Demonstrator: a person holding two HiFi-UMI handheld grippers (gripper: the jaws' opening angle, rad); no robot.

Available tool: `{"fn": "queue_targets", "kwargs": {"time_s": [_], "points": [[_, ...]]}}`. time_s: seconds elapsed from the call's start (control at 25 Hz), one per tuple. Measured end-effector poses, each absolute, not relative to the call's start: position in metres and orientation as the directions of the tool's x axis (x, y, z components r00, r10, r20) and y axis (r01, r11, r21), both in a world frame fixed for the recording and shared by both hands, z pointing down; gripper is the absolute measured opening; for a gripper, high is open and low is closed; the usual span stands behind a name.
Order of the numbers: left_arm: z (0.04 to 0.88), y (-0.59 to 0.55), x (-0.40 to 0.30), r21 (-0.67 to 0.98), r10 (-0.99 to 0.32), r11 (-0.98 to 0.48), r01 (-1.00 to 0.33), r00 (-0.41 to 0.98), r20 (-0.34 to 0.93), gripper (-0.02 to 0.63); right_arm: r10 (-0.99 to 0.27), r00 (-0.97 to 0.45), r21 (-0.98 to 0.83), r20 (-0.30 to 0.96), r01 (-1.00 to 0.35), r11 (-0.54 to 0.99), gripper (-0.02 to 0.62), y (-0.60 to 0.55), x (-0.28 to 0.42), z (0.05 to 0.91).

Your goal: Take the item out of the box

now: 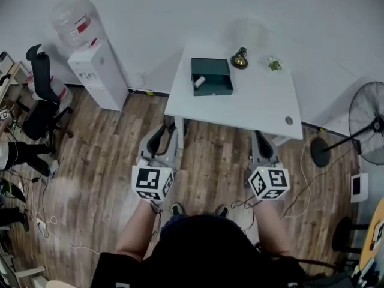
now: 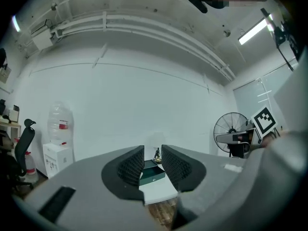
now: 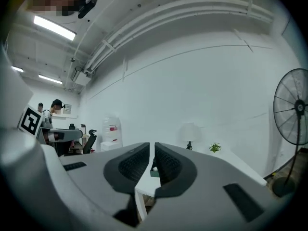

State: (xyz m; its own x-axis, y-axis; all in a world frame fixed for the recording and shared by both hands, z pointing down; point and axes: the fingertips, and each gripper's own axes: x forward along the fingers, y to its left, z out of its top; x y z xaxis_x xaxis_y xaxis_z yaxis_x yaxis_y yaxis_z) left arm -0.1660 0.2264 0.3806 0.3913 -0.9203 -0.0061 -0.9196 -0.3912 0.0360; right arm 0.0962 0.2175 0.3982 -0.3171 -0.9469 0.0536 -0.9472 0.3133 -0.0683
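A dark green open box (image 1: 211,77) lies on the white table (image 1: 252,107), with a small white item (image 1: 200,81) inside at its left end. Both grippers hover over the wooden floor in front of the table, well short of the box. My left gripper (image 1: 165,131) is open and empty; in the left gripper view (image 2: 152,165) the box (image 2: 152,173) shows through the gap. My right gripper (image 1: 261,140) holds nothing, its jaws almost together with only a sliver between them (image 3: 152,162).
A brass lamp (image 1: 240,59) and a small plant (image 1: 275,65) stand behind the box. A water dispenser (image 1: 96,71) and office chair (image 1: 42,95) are left of the table, a standing fan (image 1: 369,122) to the right. Cables trail on the floor (image 1: 306,185).
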Motion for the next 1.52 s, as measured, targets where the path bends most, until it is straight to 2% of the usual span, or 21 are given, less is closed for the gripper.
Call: {"fn": "queue_targets", "kwargs": {"time_s": [0.08,0.16,0.4,0.76,1.16,1.52], "points": [[0.382,0.219,-0.184,0.026,-0.91,-0.414,-0.91,0.414,-0.004,0.109,-0.954,-0.296,-0.065,0.051,-0.954,0.293,0.083,0.213,0.079,0.394],[0.387,0.213,-0.2,0.031,-0.898,-0.44,-0.897,0.44,0.005,0.121,-0.959,-0.279,-0.066,0.047,-0.959,0.275,0.116,0.211,0.063,0.391],[0.404,0.19,-0.227,0.069,-0.866,-0.496,-0.865,0.499,0.034,0.144,-0.968,-0.245,-0.062,0.062,-0.968,0.241,0.12,0.204,0.029,0.393],[0.415,0.143,-0.227,0.068,-0.867,-0.491,-0.868,0.495,0.052,0.144,-0.966,-0.249,-0.081,0.076,-0.967,0.242,0.123,0.153,0.028,0.413],[0.393,0.082,-0.186,-0.018,-0.891,-0.448,-0.894,0.445,0.085,0.144,-0.942,-0.333,-0.164,0.037,-0.932,0.323,0.121,0.063,0.058,0.414],[0.386,0.035,-0.143,0.027,-0.908,-0.408,-0.913,0.409,0.088,0.143,-0.924,-0.383,-0.197,0.003,-0.906,0.375,0.117,0.008,0.095,0.412]]}}
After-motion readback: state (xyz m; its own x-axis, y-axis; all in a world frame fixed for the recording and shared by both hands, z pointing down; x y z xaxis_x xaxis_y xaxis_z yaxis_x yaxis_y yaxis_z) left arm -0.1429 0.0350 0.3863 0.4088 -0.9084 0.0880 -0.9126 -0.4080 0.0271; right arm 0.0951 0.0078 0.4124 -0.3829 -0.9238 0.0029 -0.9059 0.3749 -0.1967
